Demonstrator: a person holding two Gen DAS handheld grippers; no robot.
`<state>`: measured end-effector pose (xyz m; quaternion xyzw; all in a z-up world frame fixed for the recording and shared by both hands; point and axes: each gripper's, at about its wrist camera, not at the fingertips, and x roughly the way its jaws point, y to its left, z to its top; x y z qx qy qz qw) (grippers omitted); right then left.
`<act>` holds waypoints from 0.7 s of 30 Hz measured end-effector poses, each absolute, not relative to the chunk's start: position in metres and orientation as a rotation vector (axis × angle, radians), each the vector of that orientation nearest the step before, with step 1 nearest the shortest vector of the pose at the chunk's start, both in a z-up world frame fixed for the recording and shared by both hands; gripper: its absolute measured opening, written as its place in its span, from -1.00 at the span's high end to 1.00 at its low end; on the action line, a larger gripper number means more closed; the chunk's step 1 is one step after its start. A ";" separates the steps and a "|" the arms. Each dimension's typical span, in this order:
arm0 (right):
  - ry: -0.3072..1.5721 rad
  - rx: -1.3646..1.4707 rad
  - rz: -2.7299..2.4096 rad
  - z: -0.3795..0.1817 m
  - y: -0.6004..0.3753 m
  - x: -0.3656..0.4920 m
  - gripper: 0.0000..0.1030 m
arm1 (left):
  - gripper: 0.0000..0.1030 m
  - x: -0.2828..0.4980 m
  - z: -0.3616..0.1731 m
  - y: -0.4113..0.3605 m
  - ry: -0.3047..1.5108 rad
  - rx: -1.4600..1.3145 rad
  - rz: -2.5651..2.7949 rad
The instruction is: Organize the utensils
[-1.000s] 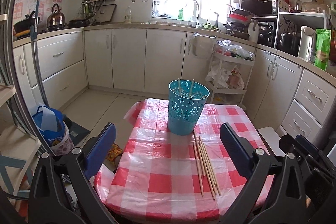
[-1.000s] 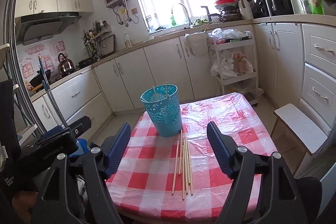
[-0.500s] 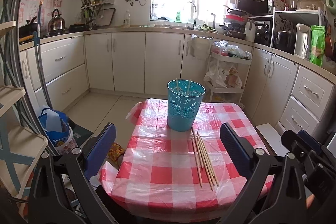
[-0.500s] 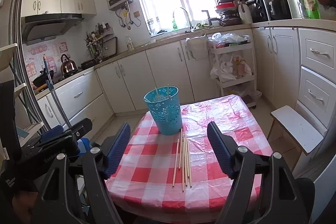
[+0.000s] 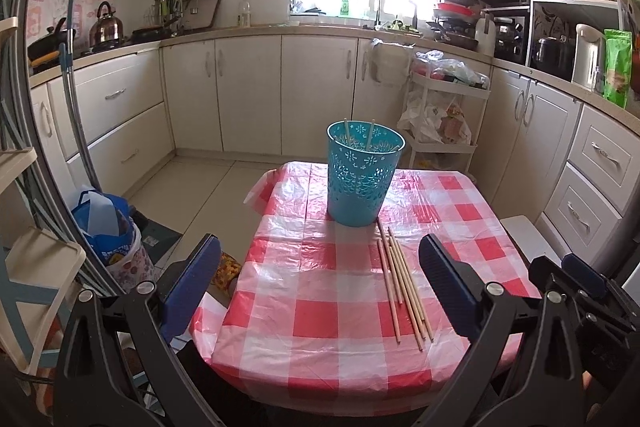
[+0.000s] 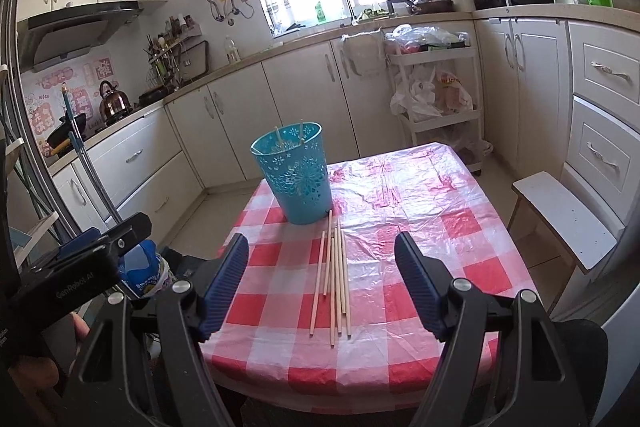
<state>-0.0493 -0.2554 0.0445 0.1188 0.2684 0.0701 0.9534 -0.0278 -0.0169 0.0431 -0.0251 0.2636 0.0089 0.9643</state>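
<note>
With both held off the near edge of the table [image 5: 320, 347], left gripper [image 5: 320, 281] and right gripper [image 6: 322, 281] gape wide, empty. Loose chopsticks [image 6: 334, 279] lie mid-table, just before the teal basket [image 6: 296, 175], which holds 2 sticks. Left gripper body reads "GenRobot.AI".

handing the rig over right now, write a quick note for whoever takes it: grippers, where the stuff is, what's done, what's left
Left gripper: open, empty, held back from the table's near edge.
Right gripper: open, empty, lined up with the loose chopsticks.
Teal basket: upright on the checkered tablecloth, far side of the table.
Done: two chopsticks in the basket, tips showing above the rim.
Left: a bundle of loose chopsticks lies flat on the cloth just in front of the basket, roughly five or six. These probably go into the basket next.
</note>
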 end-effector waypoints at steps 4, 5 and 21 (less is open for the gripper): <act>0.580 0.248 0.132 0.031 -0.259 -0.037 -0.41 | -0.85 -0.014 0.032 -0.018 0.564 -0.047 0.020; 0.585 0.247 0.130 0.029 -0.259 -0.034 -0.41 | -0.85 -0.011 0.029 -0.019 0.570 -0.047 0.020; 0.710 0.191 0.122 -0.015 -0.257 0.026 -0.12 | -0.85 0.056 -0.028 -0.022 0.731 -0.057 -0.018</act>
